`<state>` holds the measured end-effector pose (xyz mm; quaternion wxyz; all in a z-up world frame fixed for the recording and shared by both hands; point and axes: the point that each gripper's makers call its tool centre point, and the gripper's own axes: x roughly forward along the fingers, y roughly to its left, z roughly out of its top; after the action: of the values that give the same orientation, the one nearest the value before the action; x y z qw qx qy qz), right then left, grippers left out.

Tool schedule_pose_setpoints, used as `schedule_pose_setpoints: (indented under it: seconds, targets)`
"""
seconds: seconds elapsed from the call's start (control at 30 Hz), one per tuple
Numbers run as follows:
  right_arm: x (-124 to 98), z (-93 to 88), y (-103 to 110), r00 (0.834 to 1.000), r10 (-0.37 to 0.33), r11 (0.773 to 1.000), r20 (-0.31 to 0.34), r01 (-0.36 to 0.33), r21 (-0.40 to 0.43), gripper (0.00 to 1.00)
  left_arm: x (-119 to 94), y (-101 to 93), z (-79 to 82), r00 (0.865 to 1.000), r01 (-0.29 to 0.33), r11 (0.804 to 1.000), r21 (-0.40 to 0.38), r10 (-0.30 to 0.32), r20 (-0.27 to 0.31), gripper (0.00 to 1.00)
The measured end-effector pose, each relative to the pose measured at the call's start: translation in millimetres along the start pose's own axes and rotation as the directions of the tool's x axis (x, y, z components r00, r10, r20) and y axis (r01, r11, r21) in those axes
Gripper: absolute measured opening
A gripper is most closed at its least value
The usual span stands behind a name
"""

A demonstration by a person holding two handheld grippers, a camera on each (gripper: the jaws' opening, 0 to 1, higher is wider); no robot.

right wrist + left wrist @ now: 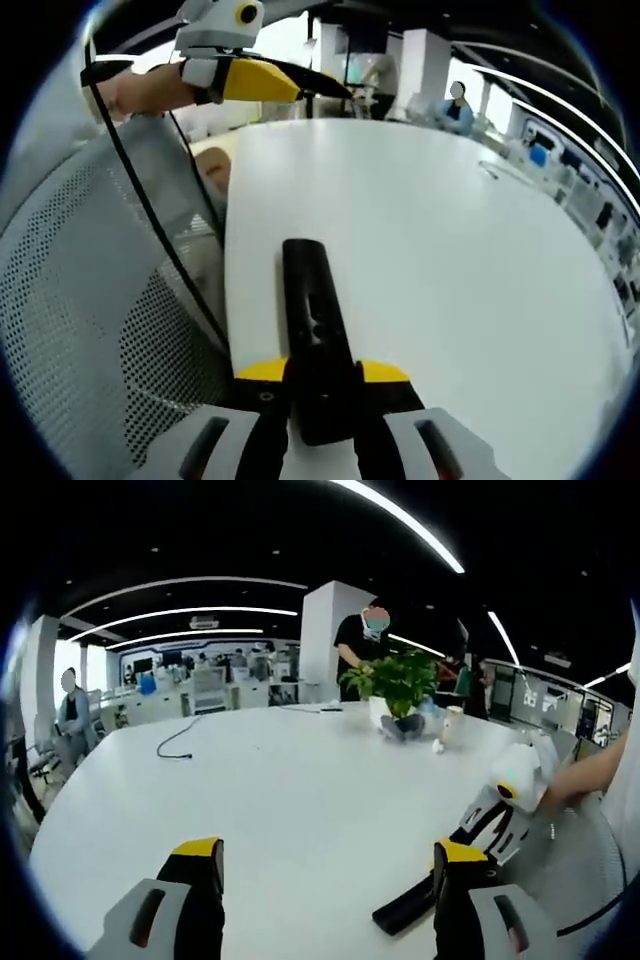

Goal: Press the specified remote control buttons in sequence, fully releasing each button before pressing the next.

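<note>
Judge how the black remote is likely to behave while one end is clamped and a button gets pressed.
The black remote looks like a rigid bar, so it probably won't bend. The right tongs clamp only its near end, so a press farther out might lever it downward. Its flat slab shape suggests it wouldn't roll on the white table, though it could slide.

In the right gripper view, the right tongs point(322, 385) rise from six o'clock with their yellow-tipped jaws closed against both sides of a long black remote control point(312, 325), which runs from between them toward twelve o'clock and lies over the near edge of the white worktop point(450, 260). At eleven o'clock the left tongs point(290, 82) reach in above the worktop's far edge, held by a person's hand point(135, 92). A grey mesh chair back point(90, 330) spans eight to ten o'clock, crossed by a black cable point(150, 215).
</note>
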<state>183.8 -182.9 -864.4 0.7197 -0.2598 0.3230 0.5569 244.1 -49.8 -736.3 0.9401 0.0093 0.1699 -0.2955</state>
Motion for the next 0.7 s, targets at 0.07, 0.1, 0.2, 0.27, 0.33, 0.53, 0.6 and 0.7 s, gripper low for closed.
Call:
schedule_pose_setpoints:
  seconds: [0.07, 0.1, 0.2, 0.27, 0.33, 0.53, 0.6, 0.7]
  targets:
    - [0, 0.2, 0, 1.0, 0.001, 1.0, 0.001, -0.001, 0.0, 0.22, -3, 1.3, 3.7, 1.0, -0.018, 1.0, -0.022, 0.018, 0.017, 0.92]
    - [0, 0.5, 0, 1.0, 0.0, 1.0, 0.002, 0.0, 0.001, 0.22, -5, 2.6, 6.3, 0.999, -0.037, 0.998, -0.044, 0.038, 0.027, 0.93]
    - [0, 0.3, 0, 1.0, 0.0, 1.0, 0.003, 0.0, 0.003, 0.22, -12, 4.9, 9.8, 0.996, -0.066, 0.994, -0.082, 0.07, 0.051, 0.96]
    - [0, 0.4, 0, 1.0, -0.001, 1.0, 0.002, 0.001, 0.004, 0.22, -16, 8.6, 11.3, 0.993, -0.089, 0.992, -0.091, 0.095, 0.065, 0.97]
    - [0, 0.5, 0, 1.0, -0.001, 1.0, 0.002, 0.001, 0.004, 0.22, -21, 12.0, 11.7, 0.99, -0.119, 0.99, -0.078, 0.124, 0.066, 0.99]
    - [0, 0.5, 0, 1.0, -0.004, 1.0, 0.001, 0.004, 0.008, 0.22, -34, 10.4, 12.3, 0.983, -0.165, 0.986, -0.033, 0.167, 0.081, 1.0]
    - [0, 0.6, 0, 1.0, -0.006, 1.0, 0.002, 0.006, 0.01, 0.22, -36, 14.4, 10.4, 0.979, -0.179, 0.983, -0.047, 0.182, 0.089, 1.0]
    - [0, 0.9, 0, 1.0, -0.008, 1.0, 0.003, 0.008, 0.012, 0.22, -40, 19.5, 8.5, 0.973, -0.203, 0.978, -0.049, 0.207, 0.104, 1.0]
